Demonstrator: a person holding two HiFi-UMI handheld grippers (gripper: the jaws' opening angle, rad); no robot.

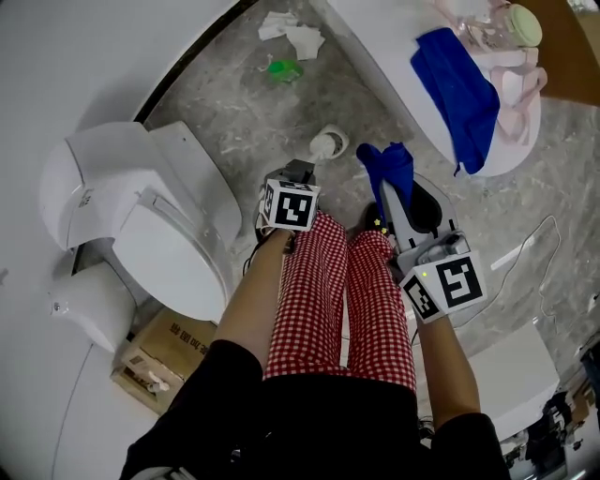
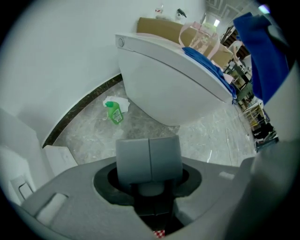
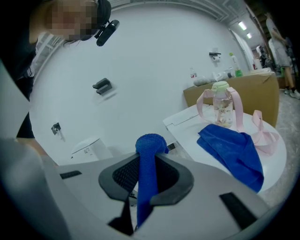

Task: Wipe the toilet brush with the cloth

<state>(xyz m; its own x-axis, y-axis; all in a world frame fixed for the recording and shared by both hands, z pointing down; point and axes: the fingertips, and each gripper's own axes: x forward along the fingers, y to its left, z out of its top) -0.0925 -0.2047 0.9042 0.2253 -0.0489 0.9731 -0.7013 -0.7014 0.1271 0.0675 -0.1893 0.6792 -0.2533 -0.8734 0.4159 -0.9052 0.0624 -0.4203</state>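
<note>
White toilet [image 1: 141, 225] stood at left of the grey floor [image 1: 225, 103]. Left gripper [image 2: 148, 180] — jaws spread wide — clamped the toilet brush [image 2: 149, 157] by its grey handle, above that floor. Right gripper [image 3: 146, 176] was closed tight on the blue cloth [image 3: 151, 145], which stood upright between its jaws.

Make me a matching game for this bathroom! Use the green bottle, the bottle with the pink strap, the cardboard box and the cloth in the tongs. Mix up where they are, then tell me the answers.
Things:
1. green bottle
2. bottle with the pink strap
3. cardboard box
4. bunched blue cloth

Places:
A. squeezed in the right tongs
B. on the floor by crumpled white paper
C. on top of the white tub, beside a spread blue cloth
D. on the floor next to the toilet

Pairs: 1-B, 2-C, 3-D, 4-A
</note>
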